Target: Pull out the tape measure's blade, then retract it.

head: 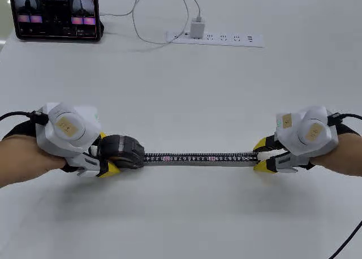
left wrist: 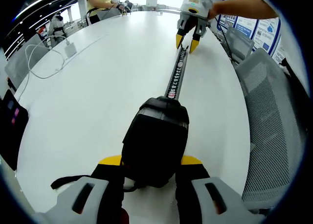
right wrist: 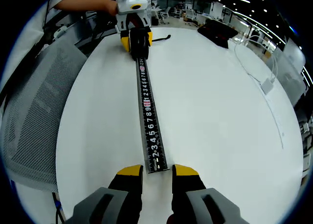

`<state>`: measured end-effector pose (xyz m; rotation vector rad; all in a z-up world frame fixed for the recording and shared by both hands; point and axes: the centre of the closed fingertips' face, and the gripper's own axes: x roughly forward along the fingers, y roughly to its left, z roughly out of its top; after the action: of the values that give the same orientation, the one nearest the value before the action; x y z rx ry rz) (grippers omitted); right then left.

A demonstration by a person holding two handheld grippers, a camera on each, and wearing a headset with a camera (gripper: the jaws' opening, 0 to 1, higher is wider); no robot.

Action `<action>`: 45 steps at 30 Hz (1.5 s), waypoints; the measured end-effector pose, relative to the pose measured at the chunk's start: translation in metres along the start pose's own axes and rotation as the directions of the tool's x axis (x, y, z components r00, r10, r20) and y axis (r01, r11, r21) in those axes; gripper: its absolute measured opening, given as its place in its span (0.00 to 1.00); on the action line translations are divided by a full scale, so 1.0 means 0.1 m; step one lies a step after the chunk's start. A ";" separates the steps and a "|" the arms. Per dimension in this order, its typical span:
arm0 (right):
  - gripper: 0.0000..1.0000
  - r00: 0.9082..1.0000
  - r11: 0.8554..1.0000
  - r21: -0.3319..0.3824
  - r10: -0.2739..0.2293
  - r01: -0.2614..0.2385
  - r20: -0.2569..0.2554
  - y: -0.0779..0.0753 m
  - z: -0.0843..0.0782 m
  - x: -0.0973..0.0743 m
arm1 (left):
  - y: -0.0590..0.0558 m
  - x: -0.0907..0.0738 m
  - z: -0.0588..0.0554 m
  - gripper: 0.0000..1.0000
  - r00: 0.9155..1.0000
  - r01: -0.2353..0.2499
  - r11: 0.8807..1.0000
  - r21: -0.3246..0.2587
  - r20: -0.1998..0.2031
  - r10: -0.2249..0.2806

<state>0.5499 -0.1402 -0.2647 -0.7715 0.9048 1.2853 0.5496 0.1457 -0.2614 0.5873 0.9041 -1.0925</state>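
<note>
A black tape measure case point(head: 120, 151) lies on the white table, and my left gripper point(head: 106, 154) is shut on it; the case point(left wrist: 156, 138) sits between the yellow-tipped fingers point(left wrist: 111, 161). Its blade point(head: 198, 158) is drawn out flat along the table to the right. The blade's end point(right wrist: 156, 169) lies between the fingertips of my right gripper point(right wrist: 157, 171), with a thin gap on each side. That right gripper point(head: 259, 156) stands open around the end. From the left gripper view the right gripper point(left wrist: 187, 42) straddles the far end of the blade point(left wrist: 177, 72).
A white power strip point(head: 223, 38) with a plugged charger point(head: 197, 28) and cables lies at the back. A dark tablet point(head: 56, 13) stands at the back left. Grey mesh chairs point(left wrist: 271, 116) line the table's near edge.
</note>
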 end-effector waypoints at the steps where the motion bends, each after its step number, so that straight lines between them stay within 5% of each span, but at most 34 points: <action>1: 0.20 1.000 1.000 0.003 0.000 0.000 -0.001 -0.01 -0.01 0.00 | 0.00 0.00 0.00 0.38 1.000 0.002 1.000 -0.004 0.000 -0.002; 11: 0.24 1.000 0.998 0.064 -0.013 0.012 0.020 -0.04 0.02 -0.01 | 0.01 -0.04 0.02 0.39 1.000 -0.010 1.000 -0.007 0.013 0.010; 17: 0.27 0.996 0.986 0.164 -0.026 0.011 0.091 -0.02 0.10 -0.05 | 0.01 -0.11 0.03 0.44 0.998 -0.017 0.996 -0.089 0.055 0.022; 27: 0.28 0.991 0.980 0.197 -0.056 0.032 0.122 0.00 0.15 -0.09 | 0.03 -0.23 0.04 0.45 0.992 -0.050 0.988 -0.148 0.104 0.066; 29: 0.29 0.987 0.976 0.216 -0.073 0.041 0.142 0.01 0.18 -0.13 | 0.07 -0.30 0.08 0.45 0.984 -0.084 0.985 -0.153 0.142 0.106; 35: 0.36 0.979 0.967 0.243 -0.120 0.078 0.166 0.05 0.23 -0.20 | 0.00 -0.46 0.05 0.48 0.973 -0.086 0.974 -0.208 0.192 0.127; 45: 0.41 0.960 0.943 0.310 -0.192 0.123 0.202 0.17 0.22 -0.32 | -0.10 -0.70 -0.07 0.52 0.952 -0.131 0.957 -0.260 0.235 0.195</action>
<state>0.5344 -0.1329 -0.2261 -0.4399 0.8050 1.0418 0.5254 0.1817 -0.2053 0.3026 0.7316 -0.8685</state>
